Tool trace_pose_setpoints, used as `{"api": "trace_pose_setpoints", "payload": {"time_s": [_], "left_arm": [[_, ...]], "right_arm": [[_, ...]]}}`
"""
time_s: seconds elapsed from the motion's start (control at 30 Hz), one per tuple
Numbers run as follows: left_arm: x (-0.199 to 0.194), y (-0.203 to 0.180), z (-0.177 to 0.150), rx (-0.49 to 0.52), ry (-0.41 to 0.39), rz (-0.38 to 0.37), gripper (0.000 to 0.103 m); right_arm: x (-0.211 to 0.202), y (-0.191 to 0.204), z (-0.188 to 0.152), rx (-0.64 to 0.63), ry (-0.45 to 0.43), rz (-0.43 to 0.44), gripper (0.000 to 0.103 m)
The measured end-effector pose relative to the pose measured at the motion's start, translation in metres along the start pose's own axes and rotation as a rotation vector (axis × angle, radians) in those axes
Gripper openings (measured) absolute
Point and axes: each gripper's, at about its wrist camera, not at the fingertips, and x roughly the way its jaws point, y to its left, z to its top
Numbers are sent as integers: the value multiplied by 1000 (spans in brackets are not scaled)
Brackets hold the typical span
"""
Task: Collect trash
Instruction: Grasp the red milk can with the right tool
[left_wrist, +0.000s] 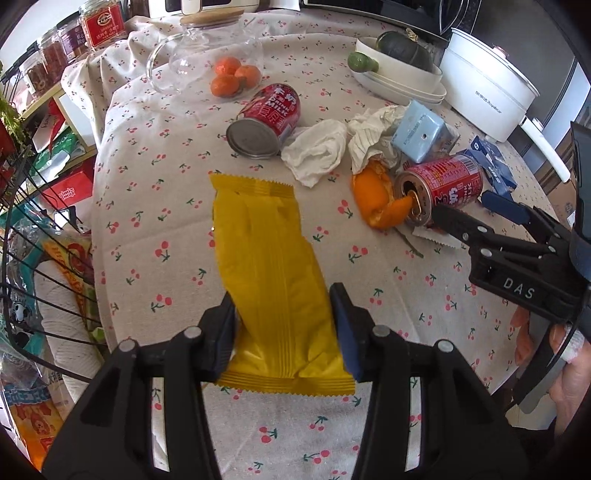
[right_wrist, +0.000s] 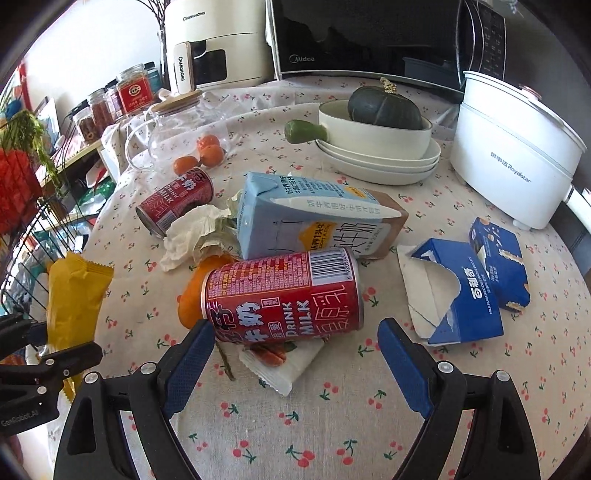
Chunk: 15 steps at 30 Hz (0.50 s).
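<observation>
Left wrist view: left claw is clamped on the yellow wrapper, which runs from 6 o'clock toward centre over the bench; I judge this a pickup in hand, disposal next, no bin visible. Right wrist view: right claw gapes empty around the near red can at centre, pads not touching; next it must advance and close.

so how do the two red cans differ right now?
The near can lies just ahead of the open right gripper, beside the orange peel; the far can lies by the tissue, no gripper near. The near can rests on a white wrapper; the far can on bare cloth. Both lie on their sides, same red milk label.
</observation>
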Motion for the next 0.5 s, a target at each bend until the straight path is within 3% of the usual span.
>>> {"api": "trace_pose_setpoints", "payload": {"time_s": [0.2, 0.3, 0.5], "left_arm": [[0, 0, 1, 8, -1, 7, 50], [1, 1, 0, 7, 3, 11, 50], [3, 7, 0, -6, 6, 21, 50]], "right_arm": [[8, 7, 3, -14, -16, 15, 93], [10, 11, 4, -23, -13, 24, 101], [18, 12, 6, -11, -3, 10, 101]]}}
